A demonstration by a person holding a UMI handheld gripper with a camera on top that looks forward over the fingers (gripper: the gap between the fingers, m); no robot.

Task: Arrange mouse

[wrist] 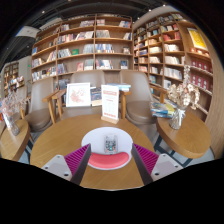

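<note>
A small grey and white mouse (110, 146) lies on a round white mouse mat (95, 138) with a pink wrist rest (110, 160) along its near edge. The mat lies on a round wooden table (60, 135). My gripper (111, 166) is open. Its two fingers with magenta pads (74, 158) stand wide apart on either side of the mat's near edge. The mouse sits just ahead of the fingertips, in line with the gap, and neither finger touches it.
A standing sign (110, 103) and a picture card (78, 95) stand at the table's far side. Vases of flowers stand on a table to the left (12, 108) and to the right (178, 100). Armchairs (137, 92) and bookshelves (95, 45) lie beyond.
</note>
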